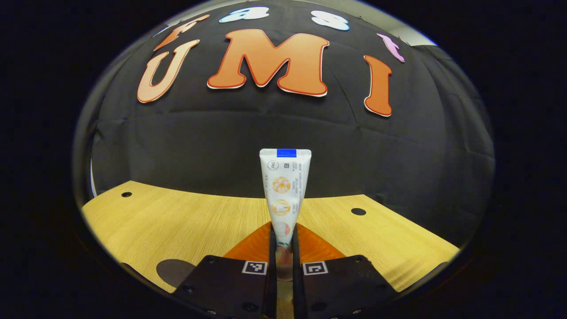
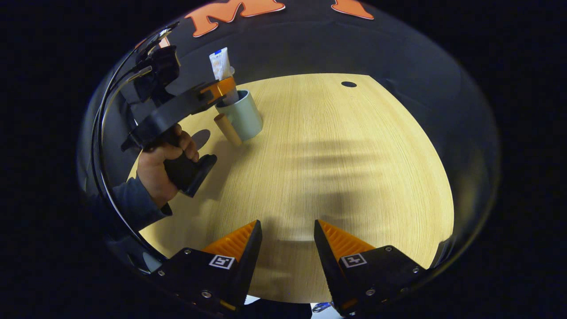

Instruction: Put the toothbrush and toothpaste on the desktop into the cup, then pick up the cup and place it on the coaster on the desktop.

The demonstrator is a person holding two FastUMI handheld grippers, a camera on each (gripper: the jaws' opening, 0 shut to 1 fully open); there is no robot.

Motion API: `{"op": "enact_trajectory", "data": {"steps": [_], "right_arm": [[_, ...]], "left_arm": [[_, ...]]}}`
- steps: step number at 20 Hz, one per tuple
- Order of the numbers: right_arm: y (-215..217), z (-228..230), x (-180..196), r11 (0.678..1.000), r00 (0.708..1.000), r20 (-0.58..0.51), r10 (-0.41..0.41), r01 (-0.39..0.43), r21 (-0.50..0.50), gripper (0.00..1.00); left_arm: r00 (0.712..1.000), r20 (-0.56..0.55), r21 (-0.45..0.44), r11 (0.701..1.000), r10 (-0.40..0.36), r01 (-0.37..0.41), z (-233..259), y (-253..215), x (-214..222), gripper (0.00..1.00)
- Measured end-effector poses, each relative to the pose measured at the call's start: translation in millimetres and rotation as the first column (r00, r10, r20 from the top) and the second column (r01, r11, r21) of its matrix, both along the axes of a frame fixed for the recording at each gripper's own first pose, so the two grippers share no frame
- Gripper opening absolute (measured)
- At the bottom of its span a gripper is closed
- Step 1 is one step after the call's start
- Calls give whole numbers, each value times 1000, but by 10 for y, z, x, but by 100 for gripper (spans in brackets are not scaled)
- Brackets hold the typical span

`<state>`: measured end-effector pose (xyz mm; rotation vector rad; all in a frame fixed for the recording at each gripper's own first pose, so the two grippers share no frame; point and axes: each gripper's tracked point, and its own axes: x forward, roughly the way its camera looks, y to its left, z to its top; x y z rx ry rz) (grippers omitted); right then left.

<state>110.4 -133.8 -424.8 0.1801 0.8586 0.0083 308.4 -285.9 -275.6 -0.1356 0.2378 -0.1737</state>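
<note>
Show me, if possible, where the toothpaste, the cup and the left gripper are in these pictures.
toothpaste [image 1: 283, 195]: left gripper view, middle of the tube.
cup [image 2: 244, 117]: right gripper view, its outer wall.
left gripper [image 2: 220, 88]: right gripper view, at its fingertips around the tube.

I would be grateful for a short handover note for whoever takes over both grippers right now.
Left gripper: shut on the white toothpaste tube, held upright, its lower end at the mouth of the pale green cup.
Right gripper: open, holding nothing, above the light wooden desktop.
A tan cylinder touches the cup's side.
Dark round coaster lies on the desktop.
Left: release the tube, add the toothbrush, move cup to coaster.
</note>
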Motion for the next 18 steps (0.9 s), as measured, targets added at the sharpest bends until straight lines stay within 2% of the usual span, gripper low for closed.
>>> {"op": "enact_trajectory", "data": {"steps": [4,7,13,14,15,16,18], "right_arm": [[1,49,30,1000,1000,16,-5,5,11,72],[-22,71,56,1000,999,23,-23,22,11,72],[-43,58,108,999,998,48,-37,37,9,72],[-43,65,118,999,998,50,-38,38,7,72],[-26,83,132,999,998,55,-39,38,11,72],[-28,116,155,999,998,58,-34,34,12,72],[-20,199,257,1000,997,75,-27,26,5,72]], "left_arm": [[1000,-22,50,999,9,-8,-127,3,-70,14],[999,-33,75,997,9,-7,-141,47,-86,18],[996,-54,96,992,-76,81,33,-1,-221,33],[993,-69,88,991,-94,100,67,13,-280,43],[991,-79,76,991,-108,114,129,40,-330,49],[989,-84,70,990,-120,126,203,87,-384,67],[989,-77,70,989,-124,130,377,231,-470,84]]}}
